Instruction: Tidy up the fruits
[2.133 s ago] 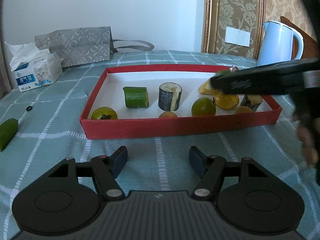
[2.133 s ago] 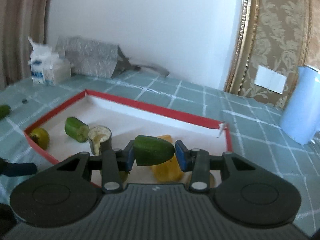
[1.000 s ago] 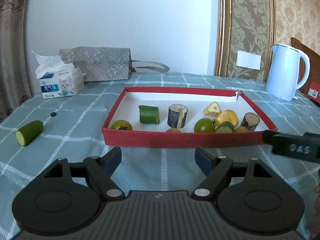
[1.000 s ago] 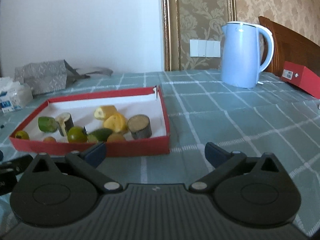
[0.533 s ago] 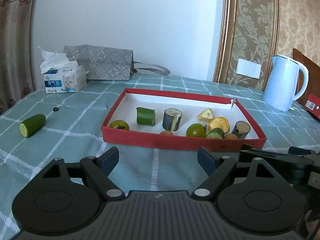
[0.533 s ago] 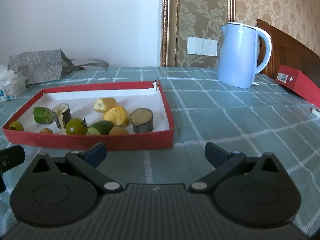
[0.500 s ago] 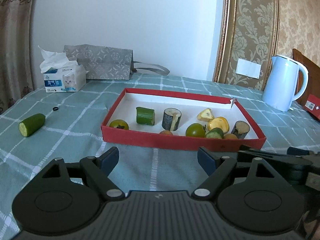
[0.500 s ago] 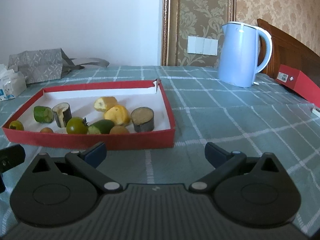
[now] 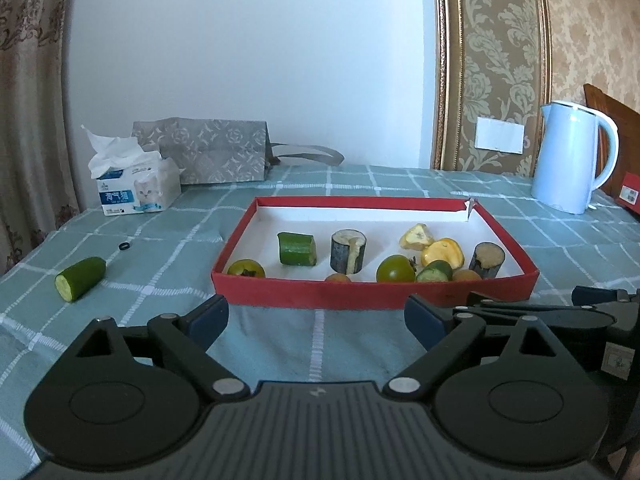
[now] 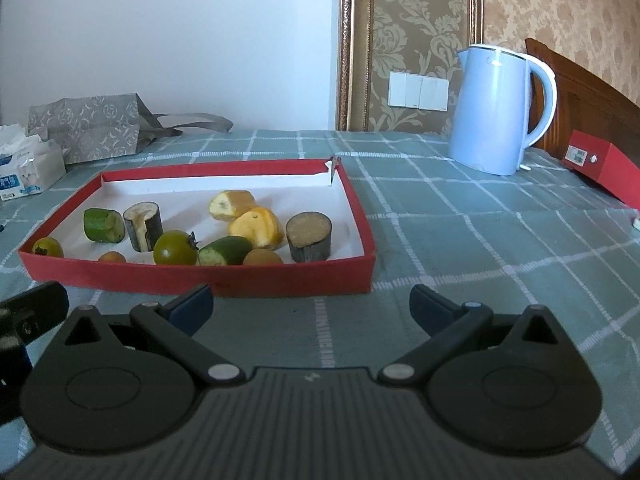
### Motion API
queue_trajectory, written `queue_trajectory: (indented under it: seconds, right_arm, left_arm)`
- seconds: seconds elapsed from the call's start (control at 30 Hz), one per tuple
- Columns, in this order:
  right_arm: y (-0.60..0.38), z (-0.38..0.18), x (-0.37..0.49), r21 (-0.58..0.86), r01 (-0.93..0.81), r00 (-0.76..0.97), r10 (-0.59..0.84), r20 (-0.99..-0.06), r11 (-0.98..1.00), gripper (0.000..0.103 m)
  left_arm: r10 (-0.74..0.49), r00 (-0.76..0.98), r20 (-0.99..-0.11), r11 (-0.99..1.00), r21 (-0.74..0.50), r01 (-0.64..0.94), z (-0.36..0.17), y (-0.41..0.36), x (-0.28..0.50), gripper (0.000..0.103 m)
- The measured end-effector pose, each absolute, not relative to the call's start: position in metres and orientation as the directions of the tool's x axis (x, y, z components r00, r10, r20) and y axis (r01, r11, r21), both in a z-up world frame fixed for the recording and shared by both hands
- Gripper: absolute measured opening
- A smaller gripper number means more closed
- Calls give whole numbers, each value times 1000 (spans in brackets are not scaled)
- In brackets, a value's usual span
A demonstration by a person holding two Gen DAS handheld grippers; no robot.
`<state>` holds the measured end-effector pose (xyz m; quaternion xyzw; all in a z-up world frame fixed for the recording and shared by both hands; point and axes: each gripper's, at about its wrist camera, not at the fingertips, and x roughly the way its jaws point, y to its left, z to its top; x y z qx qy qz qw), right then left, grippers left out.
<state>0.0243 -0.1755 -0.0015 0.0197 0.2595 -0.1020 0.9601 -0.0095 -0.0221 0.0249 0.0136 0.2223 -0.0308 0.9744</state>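
Gathering the last stray piece into the red tray

Lying alone on the checked cloth of the bench [image 9: 360, 344], well left of the red tray [image 9: 372, 294]: one cut cucumber piece [image 9: 80, 283], pale cut face turned toward the camera. Already inside the tray: another cucumber chunk [image 9: 297, 249], two dark-skinned stubs with pale cores, green tomatoes [image 9: 395, 269], yellow fruit pieces [image 9: 442, 251] and a few small brownish fruits.

Left gripper [image 9: 316, 316]: spread wide and opening further, nothing between the pads, aimed at the tray's near wall. Right gripper [image 10: 311, 307]: likewise spread and empty, low over the cloth in front of the tray.

Probably firm and light, that stray cucumber, with smooth, waxy-looking skin and a round body likely to roll or squirt out of a pinch near the tapered end. Best taken across the middle of its length, pads on opposite curved sides, with modest pressure to avoid bruising.

Readable marks: blue printing and a cat picture on the tissue pack [image 9: 136, 192], characters too small to make out; a small label on the red box [image 10: 600, 164] beside the blue kettle [image 10: 496, 112], also illegible.
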Motion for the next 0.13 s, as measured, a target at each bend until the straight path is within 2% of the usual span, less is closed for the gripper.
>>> queue_trajectory:
  seconds: [0.13]
  right_arm:
    - [-175,-1,24,-13,201,847,-180,-499,980,103]
  left_arm:
    - [-52,901,-430,998,21,67,24,-24,-10,95]
